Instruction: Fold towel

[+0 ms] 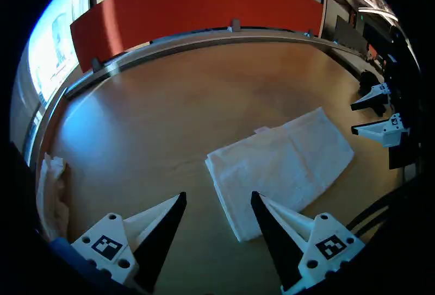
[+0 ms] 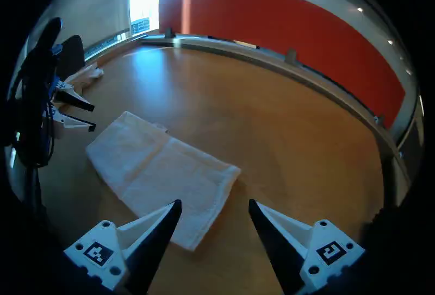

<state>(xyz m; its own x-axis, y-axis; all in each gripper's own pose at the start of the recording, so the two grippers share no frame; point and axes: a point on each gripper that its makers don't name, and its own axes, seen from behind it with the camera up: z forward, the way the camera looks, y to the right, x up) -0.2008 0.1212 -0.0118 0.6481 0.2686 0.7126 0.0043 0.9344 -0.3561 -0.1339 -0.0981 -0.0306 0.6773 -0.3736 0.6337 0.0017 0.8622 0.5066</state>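
A white towel lies folded into a long rectangle on the wooden table. My left gripper is open just above the table, its right finger over the towel's near corner. In the right gripper view the same towel stretches from left to centre, and my right gripper hangs open over its near end with nothing between the fingers. The right gripper also appears at the far right of the left gripper view, and the left gripper at the far left of the right gripper view.
An orange-red partition runs along the table's far edge behind a metal rail. More white cloth is heaped at the table's left edge in the left gripper view. Bare wood surrounds the towel.
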